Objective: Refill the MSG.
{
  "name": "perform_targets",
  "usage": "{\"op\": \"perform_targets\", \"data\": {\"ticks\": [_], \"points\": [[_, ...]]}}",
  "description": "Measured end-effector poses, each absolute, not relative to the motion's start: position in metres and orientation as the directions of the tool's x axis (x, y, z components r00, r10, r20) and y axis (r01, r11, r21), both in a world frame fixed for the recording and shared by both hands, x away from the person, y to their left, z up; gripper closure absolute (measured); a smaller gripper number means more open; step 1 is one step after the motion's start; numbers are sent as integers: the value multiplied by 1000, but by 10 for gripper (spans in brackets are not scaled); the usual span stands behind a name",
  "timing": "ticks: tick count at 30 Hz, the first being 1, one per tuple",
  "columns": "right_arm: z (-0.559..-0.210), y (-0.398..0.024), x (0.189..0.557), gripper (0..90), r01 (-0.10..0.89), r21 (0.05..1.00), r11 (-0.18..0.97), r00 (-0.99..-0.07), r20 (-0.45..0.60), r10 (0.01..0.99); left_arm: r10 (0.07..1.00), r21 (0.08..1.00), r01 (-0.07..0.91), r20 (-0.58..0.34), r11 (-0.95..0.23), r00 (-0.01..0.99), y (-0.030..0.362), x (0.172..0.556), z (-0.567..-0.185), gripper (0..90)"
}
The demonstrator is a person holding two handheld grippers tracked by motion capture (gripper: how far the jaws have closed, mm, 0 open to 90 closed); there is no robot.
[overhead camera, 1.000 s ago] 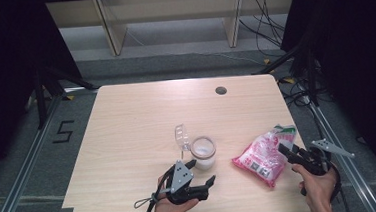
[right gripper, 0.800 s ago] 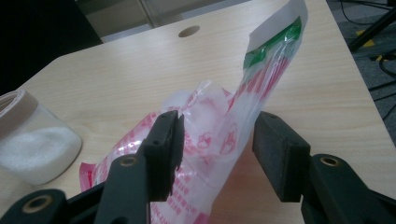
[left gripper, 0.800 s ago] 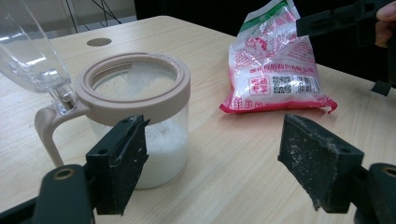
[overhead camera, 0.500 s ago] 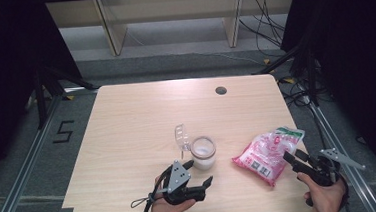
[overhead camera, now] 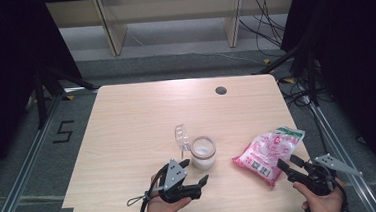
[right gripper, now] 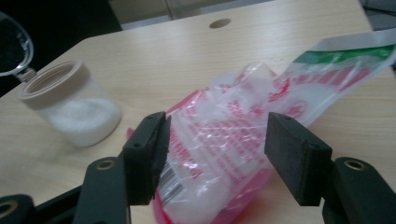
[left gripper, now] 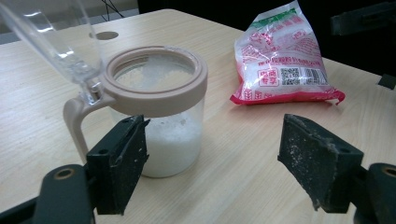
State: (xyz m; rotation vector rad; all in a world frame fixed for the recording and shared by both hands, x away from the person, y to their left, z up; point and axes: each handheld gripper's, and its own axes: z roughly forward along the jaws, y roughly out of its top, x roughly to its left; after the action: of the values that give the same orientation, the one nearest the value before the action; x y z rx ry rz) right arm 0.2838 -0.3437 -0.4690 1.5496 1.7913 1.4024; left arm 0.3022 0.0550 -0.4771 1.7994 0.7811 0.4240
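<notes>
Landmark taken: jar (overhead camera: 203,153), clear glass with tan collar, roughly half full of white granules, upright on worktop (overhead camera: 127,130) toward the person's edge. Hinged clear lid (overhead camera: 181,135) flipped up and back on the far-left side of jar, mouth left open, presumably for filling.

Pink-and-white bag (overhead camera: 267,150) lying flat to the right of jar, apart from it, green-banded top end pointing away from the person; laid within easy reach of the right hand.

Left gripper (overhead camera: 194,171) resting low just in front of jar, jaws wide apart and holding nothing; in the left gripper view one jaw stands close beside the jar wall, contact not confirmable. Judged positioned to steady jar.

Right gripper (overhead camera: 286,162) at near end of bag, well right of jar; jaws just been opening, now wide, bag between them in the right gripper view but pads not pressing. Judged either a release or a re-grip.
</notes>
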Motion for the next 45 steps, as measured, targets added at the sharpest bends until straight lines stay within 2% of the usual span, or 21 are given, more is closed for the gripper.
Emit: {"op": "perform_targets", "data": {"ticks": [5,15,16,17,22,23,30,32,33,35,45], "points": [[-471,-332,279,401,498,866,-53,-363,264,894,699,930,315,-98,-189,708,61,304,-478,230],[-474,-312,269,397,526,850,-22,-420,283,862,728,923,329,-85,-200,680,76,310,-475,237],[-474,-312,269,396,538,843,11,-433,266,861,736,923,331,-86,-194,671,78,310,-474,239],[-477,-311,270,394,510,860,19,-452,249,857,740,924,333,-89,-189,667,79,311,-474,239],[-477,-304,264,392,547,837,28,-450,266,852,756,921,338,-79,-195,650,88,315,-470,241],[-478,-304,265,391,516,855,48,-465,233,854,757,922,336,-78,-193,649,90,316,-470,242],[-482,-294,261,388,549,834,53,-480,263,837,772,922,338,-73,-189,631,95,323,-465,244],[-481,-295,260,388,548,832,84,-491,238,838,775,921,342,-73,-190,627,96,325,-463,246],[-480,-293,257,388,567,821,64,-482,267,834,778,921,340,-71,-189,625,97,327,-461,246],[-482,-293,259,388,540,838,78,-499,244,831,782,922,341,-73,-184,619,97,328,-460,246],[-484,-286,254,388,566,819,95,-512,258,819,794,923,334,-54,-192,606,104,341,-452,244]]}}
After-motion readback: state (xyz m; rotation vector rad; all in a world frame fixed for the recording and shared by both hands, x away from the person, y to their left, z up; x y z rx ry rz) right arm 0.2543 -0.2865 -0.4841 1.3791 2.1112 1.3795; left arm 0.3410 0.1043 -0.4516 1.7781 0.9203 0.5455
